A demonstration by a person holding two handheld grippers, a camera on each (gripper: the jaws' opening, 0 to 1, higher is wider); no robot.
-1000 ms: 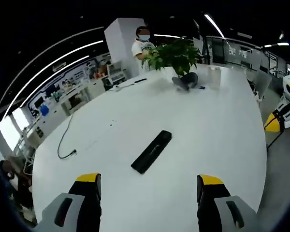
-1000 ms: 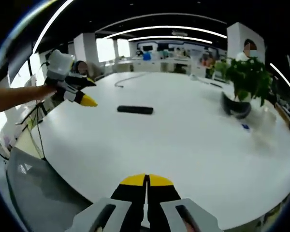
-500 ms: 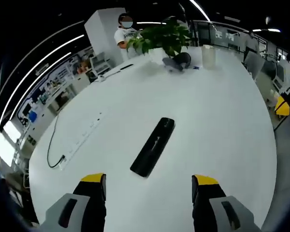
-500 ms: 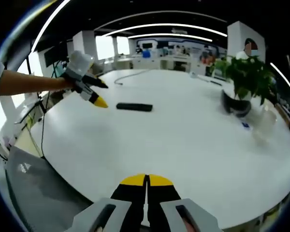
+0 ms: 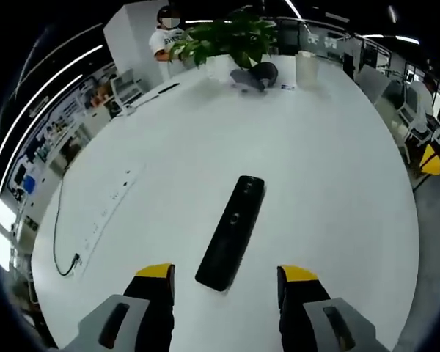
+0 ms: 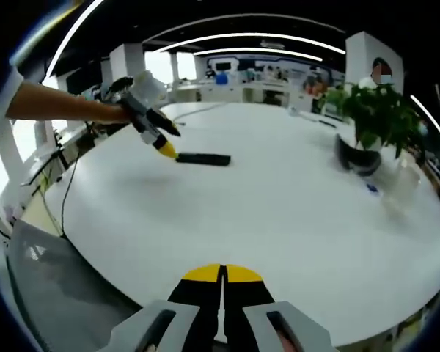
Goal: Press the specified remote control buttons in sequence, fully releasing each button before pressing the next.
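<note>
Slim black remote control (image 5: 232,230), flat on white table (image 5: 330,183)

A remote control (image 5: 232,231) is lying on a table (image 5: 337,183), just ahead of the left gripper (image 5: 224,273), with a potted plant (image 5: 238,44) sitting at the far edge.

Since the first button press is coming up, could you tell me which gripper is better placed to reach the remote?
The left. Its open gripper sits right at the near end of the remote, jaws either side of it. The right gripper is shut and far across the table from it.
</note>
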